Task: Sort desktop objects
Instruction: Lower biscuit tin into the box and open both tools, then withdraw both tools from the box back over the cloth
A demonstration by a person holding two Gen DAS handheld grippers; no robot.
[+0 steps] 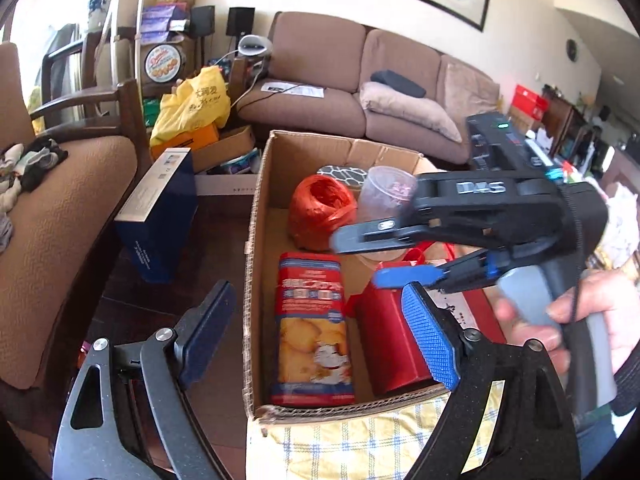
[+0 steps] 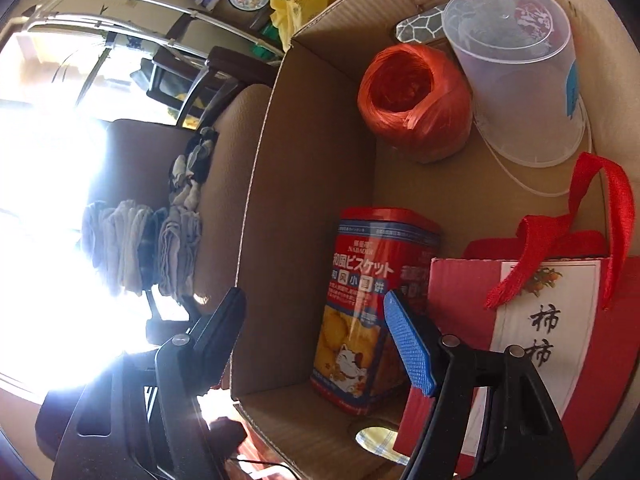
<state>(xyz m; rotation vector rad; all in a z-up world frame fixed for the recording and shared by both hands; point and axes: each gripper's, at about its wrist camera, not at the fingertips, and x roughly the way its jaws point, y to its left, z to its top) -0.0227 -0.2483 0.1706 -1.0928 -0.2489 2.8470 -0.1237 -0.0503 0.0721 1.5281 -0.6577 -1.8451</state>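
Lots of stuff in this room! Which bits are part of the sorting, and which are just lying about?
Part of the job:
cardboard box
biscuit tin
ball of orange twine
clear plastic tub
red gift bag
left gripper, right gripper, both open and empty

Just lying about:
sofa
yellow bag
socks on the chair

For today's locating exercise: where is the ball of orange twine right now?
The orange twine ball sits inside the cardboard box, toward its far end, beside the clear plastic tub and beyond the biscuit tin.
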